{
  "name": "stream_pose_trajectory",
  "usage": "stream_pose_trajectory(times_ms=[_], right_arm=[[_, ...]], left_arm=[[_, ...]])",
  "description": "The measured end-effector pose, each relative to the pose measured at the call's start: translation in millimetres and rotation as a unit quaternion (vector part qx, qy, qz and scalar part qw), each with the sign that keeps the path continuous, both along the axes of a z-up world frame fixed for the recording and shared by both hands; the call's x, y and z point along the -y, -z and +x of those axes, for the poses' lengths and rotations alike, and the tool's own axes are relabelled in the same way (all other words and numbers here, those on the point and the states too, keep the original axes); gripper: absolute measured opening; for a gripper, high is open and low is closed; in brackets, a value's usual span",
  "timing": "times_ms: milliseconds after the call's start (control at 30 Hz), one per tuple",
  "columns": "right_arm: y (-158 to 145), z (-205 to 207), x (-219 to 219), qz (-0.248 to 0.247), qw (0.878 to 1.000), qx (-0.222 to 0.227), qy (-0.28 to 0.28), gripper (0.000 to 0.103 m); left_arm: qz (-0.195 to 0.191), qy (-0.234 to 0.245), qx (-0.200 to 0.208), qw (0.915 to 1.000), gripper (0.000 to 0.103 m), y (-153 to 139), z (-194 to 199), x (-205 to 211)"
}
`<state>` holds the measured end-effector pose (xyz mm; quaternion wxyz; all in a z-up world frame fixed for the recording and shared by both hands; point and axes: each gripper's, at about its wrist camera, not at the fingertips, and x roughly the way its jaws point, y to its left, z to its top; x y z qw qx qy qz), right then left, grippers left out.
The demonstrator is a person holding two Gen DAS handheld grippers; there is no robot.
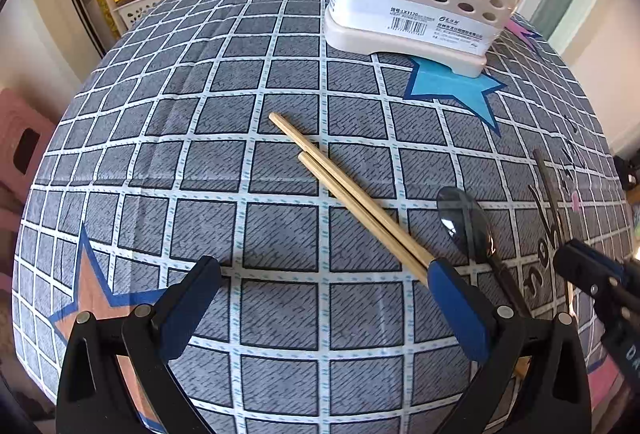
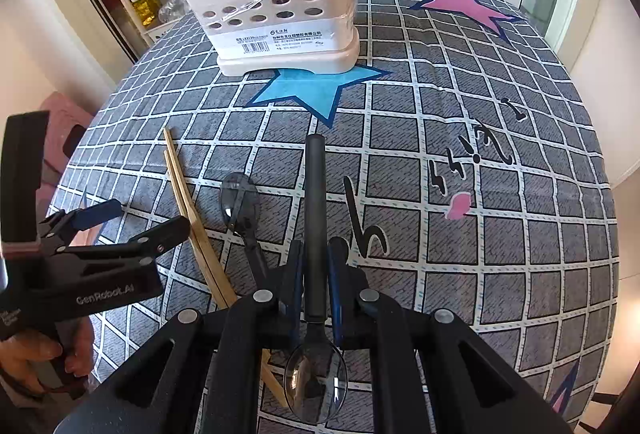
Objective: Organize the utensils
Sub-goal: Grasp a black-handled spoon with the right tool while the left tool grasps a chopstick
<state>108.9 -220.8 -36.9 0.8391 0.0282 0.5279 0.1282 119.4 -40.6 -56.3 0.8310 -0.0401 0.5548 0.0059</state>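
Left hand-held gripper (image 1: 324, 274) spread wide over the checked bench (image 1: 280, 81), gripping nothing. Two chopsticks (image 1: 352, 193) flat beside its right finger. Right hand-held gripper (image 2: 316, 266) clamped on a black-handled spoon (image 2: 314, 226). Second spoon (image 2: 240, 201) lying between. Beige utensil holder (image 2: 276, 21) beyond.

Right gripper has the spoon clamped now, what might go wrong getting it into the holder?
1. The right gripper clamps the spoon mid-handle, bowl toward the camera; it may swing or slip.
2. The utensil holder is already crowded, so the spoon could jam.
3. The open left gripper hovers at the chopsticks, close enough to collide.
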Motion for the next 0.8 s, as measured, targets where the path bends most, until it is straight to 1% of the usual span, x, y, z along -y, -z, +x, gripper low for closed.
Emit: stream_pose_trajectory(times_ms=[133, 267, 433, 567, 667, 800], right_arm=[[-3.2, 0.2, 0.9, 0.006, 1.0, 0.006, 0.002, 0.013], [-4.4, 0.1, 3.4, 0.013, 1.0, 0.011, 0.004, 0.013], [-10.4, -3.9, 8.1, 0.028, 0.999, 0.024, 0.008, 0.013], [-13.0, -4.0, 13.6, 0.035, 0.999, 0.031, 0.011, 0.013], [-15.2, -2.7, 15.8, 0.038, 0.999, 0.034, 0.012, 0.013], [-21.2, -3.3, 19.5, 0.048, 0.998, 0.043, 0.012, 0.013]], left_arm=[[0.001, -0.011, -0.01, 0.9999, 0.103, -0.7, -0.2, 0.9], [0.002, -0.034, -0.032, 0.9989, 0.103, 1.4, 1.4, 4.7], [0.003, -0.038, -0.033, 0.9987, 0.103, 0.6, -8.4, 9.8], [0.004, -0.058, -0.05, 0.9971, 0.103, 1.9, -12.2, 8.1], [0.023, -0.058, -0.064, 0.996, 0.103, 3.6, -12.5, 14.5], [0.018, -0.06, -0.084, 0.9945, 0.103, 4.4, -12.2, 17.6]])
